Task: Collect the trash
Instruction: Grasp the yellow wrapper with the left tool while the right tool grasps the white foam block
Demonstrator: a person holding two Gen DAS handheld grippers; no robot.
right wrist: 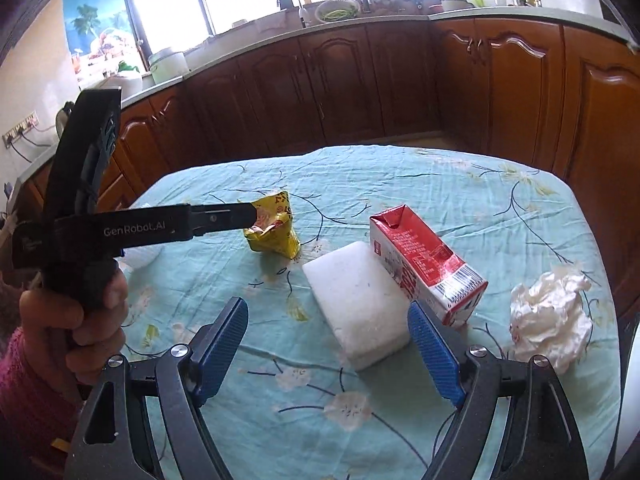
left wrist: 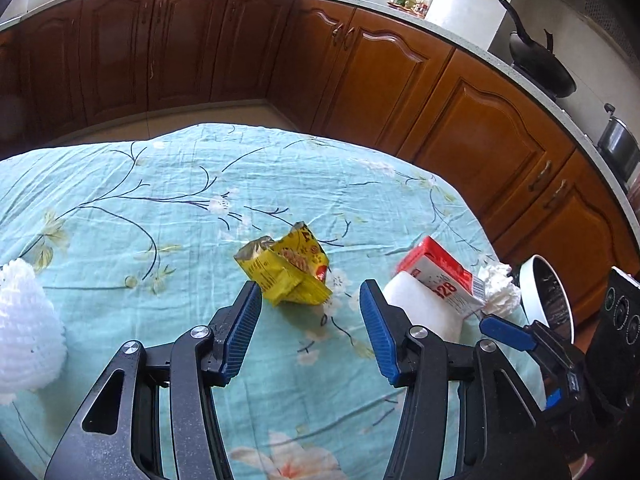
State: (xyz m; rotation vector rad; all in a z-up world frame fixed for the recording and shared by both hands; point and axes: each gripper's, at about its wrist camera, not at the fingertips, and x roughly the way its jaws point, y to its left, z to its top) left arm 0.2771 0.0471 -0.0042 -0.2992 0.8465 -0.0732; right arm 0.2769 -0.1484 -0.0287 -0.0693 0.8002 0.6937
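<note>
A crumpled yellow snack wrapper [left wrist: 286, 270] lies on the teal floral tablecloth [left wrist: 160, 208], just ahead of my open left gripper [left wrist: 310, 300]. A red and white carton [left wrist: 440, 276] lies to its right on a white foam block [left wrist: 424, 312], with crumpled white paper [left wrist: 500, 288] beyond. In the right wrist view my right gripper [right wrist: 328, 316] is open and empty, with the foam block [right wrist: 356, 300] between its fingers' line, the carton [right wrist: 424, 260] behind, the paper [right wrist: 552, 316] to the right and the wrapper [right wrist: 274, 228] far left.
A white foam net [left wrist: 24, 320] lies at the table's left edge. A round white-rimmed bin [left wrist: 548, 296] stands off the table's right edge. Wooden kitchen cabinets [left wrist: 400, 92] run behind the table. The left gripper's body [right wrist: 120, 228] crosses the right wrist view at left.
</note>
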